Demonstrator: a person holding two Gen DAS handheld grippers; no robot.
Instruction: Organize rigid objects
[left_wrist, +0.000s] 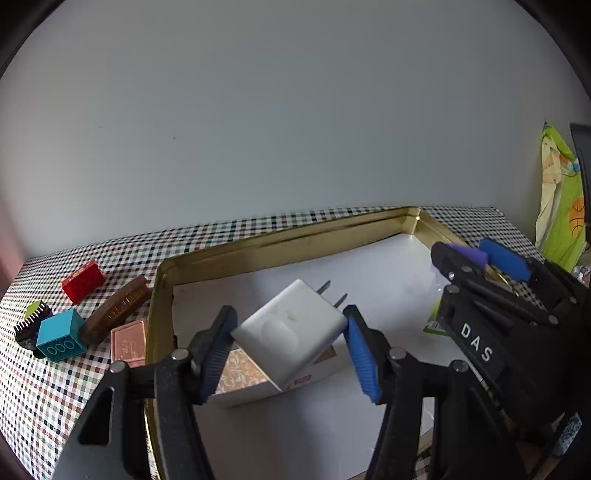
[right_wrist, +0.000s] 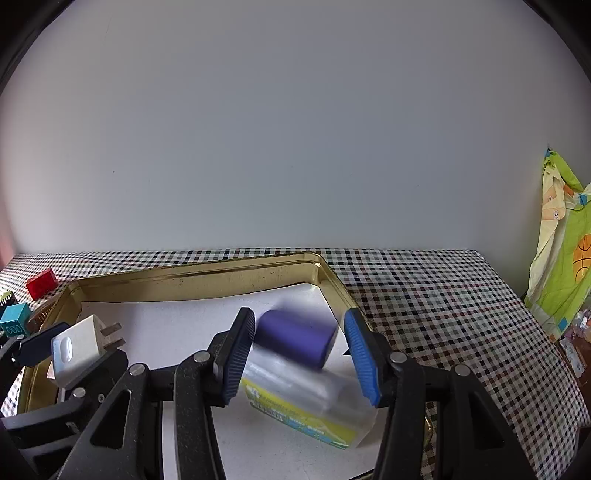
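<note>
Checked tablecloth (right_wrist: 424, 306), gold tin tray (left_wrist: 280, 236): left gripper (left_wrist: 291, 343) clamping white charger (left_wrist: 291, 328), right gripper (right_wrist: 299, 354) clamping purple cylinder (right_wrist: 295, 338); lowering at six o'clock, release probably next.

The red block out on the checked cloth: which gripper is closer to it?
Left. The left gripper, holding the white charger, is over the tin's near-left part, by the red block; the right gripper is over the tin's far side.

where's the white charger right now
The white charger is held between the fingers of the left tool, above the gold tray and just over a small patterned box; in the right wrist view it sits at far left.
</note>
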